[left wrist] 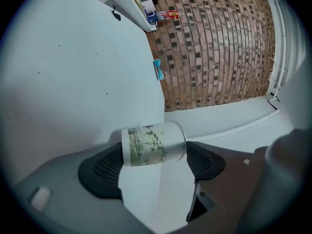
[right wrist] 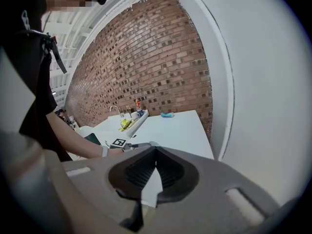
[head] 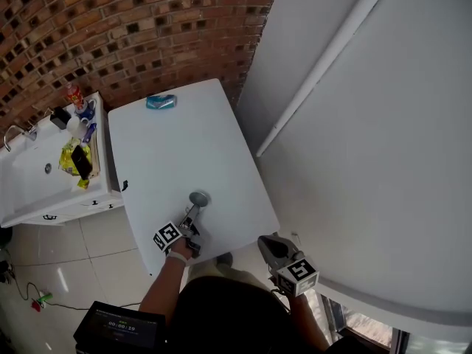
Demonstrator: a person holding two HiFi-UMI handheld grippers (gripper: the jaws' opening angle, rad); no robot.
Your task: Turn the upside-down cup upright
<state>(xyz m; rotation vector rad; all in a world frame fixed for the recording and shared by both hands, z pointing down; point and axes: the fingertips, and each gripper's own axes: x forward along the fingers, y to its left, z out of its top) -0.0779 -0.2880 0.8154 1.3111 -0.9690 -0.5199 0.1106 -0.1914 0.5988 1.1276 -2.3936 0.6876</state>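
White round cup with a green bamboo print [left wrist: 153, 144], caught between the two dark ribbed pads [left wrist: 105, 168] of the left gripper [left wrist: 155, 150]. Held lengthwise, one end against each pad, with the jaws wide apart to fit the length and, by the look of it, clamped on both ends. Positioned over the near part of the white table [head: 184, 146], close to its front edge; impossible to say whether lifted or touching the top. Thin rim visible on one end, but no telling whether mouth or base. Gripped with the tool rolled on its side, the table top appearing like a wall in the left gripper view; probably done to swing the cup end over end, so judged as mid-turn, not finished. Next step, as judged: mouth up, base set flat on the table before opening the jaws. Risk of slipping, given smooth ends and little pad contact.

Right gripper [right wrist: 156, 152] with pads closed together, nothing between them, kept off the table beside its near right corner, presumably because not needed. Small blue object [head: 161, 102] at the far edge of the table, well apart from the work. White sink counter [head: 29, 198] along the left side of the table, red-brown brick wall [head: 147, 28] behind its far edge.
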